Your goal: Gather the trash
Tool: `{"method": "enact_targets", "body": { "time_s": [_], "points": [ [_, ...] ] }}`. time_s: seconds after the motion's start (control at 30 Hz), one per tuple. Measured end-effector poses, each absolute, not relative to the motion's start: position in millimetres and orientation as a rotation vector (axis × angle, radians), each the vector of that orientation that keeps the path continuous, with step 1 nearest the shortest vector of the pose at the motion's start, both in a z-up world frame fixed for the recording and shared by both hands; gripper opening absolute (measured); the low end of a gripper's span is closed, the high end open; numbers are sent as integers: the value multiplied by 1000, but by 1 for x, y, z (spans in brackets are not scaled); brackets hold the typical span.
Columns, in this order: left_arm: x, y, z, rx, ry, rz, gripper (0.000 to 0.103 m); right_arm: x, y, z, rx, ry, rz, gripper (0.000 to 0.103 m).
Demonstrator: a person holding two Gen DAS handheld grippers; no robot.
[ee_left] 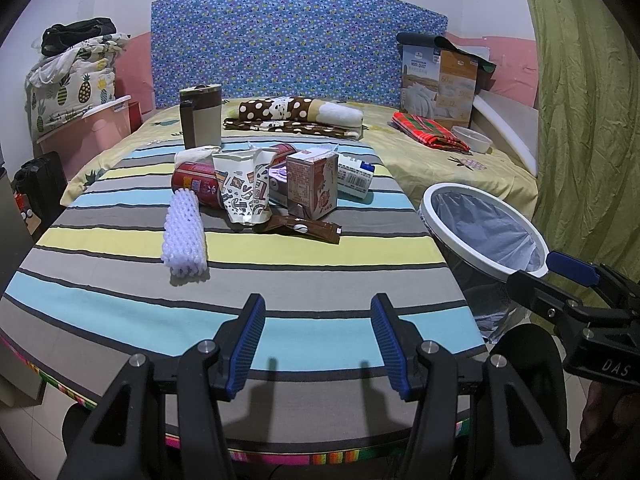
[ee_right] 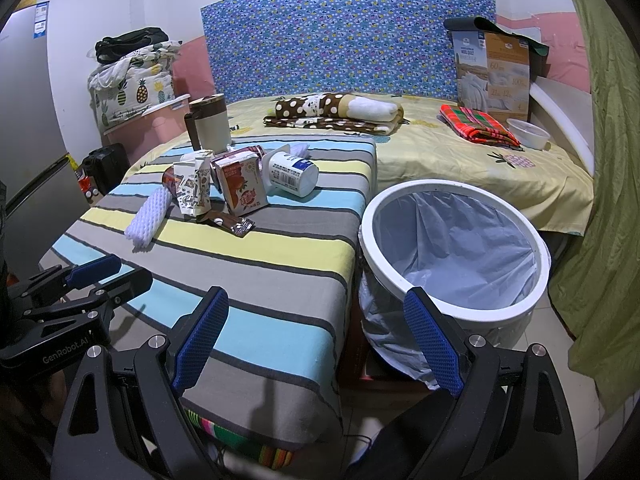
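Observation:
A pile of trash lies on the striped table: a white foam net sleeve, a red can, a crumpled paper cup, a brown drink carton, a white yogurt cup and a brown wrapper. A white-rimmed bin with a plastic liner stands right of the table. My left gripper is open and empty over the table's near edge. My right gripper is open and empty, between table edge and bin.
A brown and cream mug stands behind the pile. Beyond it a bed holds a spotted blanket, a red plaid cloth, a white bowl and a quilt box. A green curtain hangs right.

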State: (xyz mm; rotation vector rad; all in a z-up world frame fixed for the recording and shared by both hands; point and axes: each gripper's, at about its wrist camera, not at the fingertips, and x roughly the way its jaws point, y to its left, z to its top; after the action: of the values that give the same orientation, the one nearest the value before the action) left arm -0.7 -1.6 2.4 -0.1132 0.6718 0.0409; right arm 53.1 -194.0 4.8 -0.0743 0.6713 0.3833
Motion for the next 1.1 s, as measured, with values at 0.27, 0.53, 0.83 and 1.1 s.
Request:
{"method": "enact_targets", "body": {
  "time_s": [0.27, 0.53, 0.83, 1.1],
  "points": [
    [0, -4, 1, -110, 671, 44, 57, 54, -195, 3, -76, 673, 385, 90],
    [5, 3, -4, -125, 698, 54, 57, 58, -187, 1, -84, 678, 399, 90],
    [24, 38, -8, -147, 704, 155, 57, 77, -166, 1, -103, 676, 459, 90],
    [51, 79, -13, -171, 697, 247, 57, 102, -142, 0, -120, 677, 530, 90]
  ]
}}
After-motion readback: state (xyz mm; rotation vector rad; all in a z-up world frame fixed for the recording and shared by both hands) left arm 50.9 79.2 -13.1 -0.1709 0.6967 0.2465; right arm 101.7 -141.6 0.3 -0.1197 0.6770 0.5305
